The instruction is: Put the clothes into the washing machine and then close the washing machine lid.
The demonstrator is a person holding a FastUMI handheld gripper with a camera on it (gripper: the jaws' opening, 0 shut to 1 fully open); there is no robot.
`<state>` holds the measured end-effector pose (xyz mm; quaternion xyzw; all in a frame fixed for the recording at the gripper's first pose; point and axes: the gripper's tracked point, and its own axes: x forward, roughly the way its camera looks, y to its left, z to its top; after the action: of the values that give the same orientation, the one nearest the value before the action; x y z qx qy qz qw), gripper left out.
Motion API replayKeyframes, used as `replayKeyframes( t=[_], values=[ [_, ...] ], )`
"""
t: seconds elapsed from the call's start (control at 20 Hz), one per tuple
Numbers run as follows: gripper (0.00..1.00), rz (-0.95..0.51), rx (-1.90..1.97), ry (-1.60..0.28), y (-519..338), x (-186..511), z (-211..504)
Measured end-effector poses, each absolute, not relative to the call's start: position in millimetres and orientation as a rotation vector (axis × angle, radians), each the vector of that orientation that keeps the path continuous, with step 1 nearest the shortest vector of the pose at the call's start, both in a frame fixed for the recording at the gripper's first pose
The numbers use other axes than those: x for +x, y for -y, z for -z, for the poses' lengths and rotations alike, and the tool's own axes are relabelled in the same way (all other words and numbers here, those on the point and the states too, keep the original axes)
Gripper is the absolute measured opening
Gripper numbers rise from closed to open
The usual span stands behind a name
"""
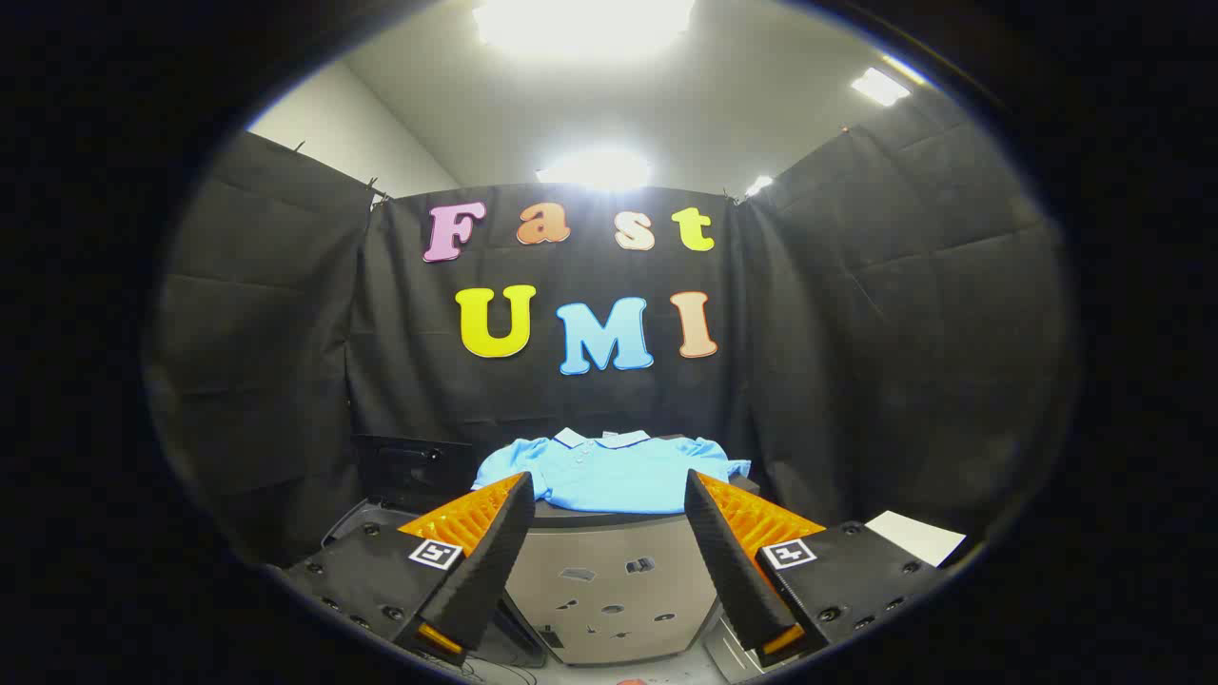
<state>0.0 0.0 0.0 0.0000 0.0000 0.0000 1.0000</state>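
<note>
A light blue polo shirt (609,471) with a white collar lies flat on the dark top of a grey cabinet-like body (609,580), just ahead of my fingers and partly between their tips. My gripper (609,483) is open, its two fingers spread wide on either side of the shirt's front edge with nothing held. Left of the shirt a dark panel (411,468) stands upright over a grey rim (350,521); I cannot tell whether this is the washing machine's raised lid.
Black cloth walls close the booth behind and on both sides. A white sheet (915,536) lies low to the right, beyond the right finger. Bright ceiling lights glare overhead.
</note>
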Motion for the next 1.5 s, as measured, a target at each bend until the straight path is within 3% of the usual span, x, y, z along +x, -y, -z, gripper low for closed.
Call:
replayKeyframes(
  t=[0.95,1.5],
  values=[
    [0.98,0.026,0.014,0.007,-21,-8,-13],
    [0.97,0.025,0.046,-0.020,-35,35,-40]
  ],
)
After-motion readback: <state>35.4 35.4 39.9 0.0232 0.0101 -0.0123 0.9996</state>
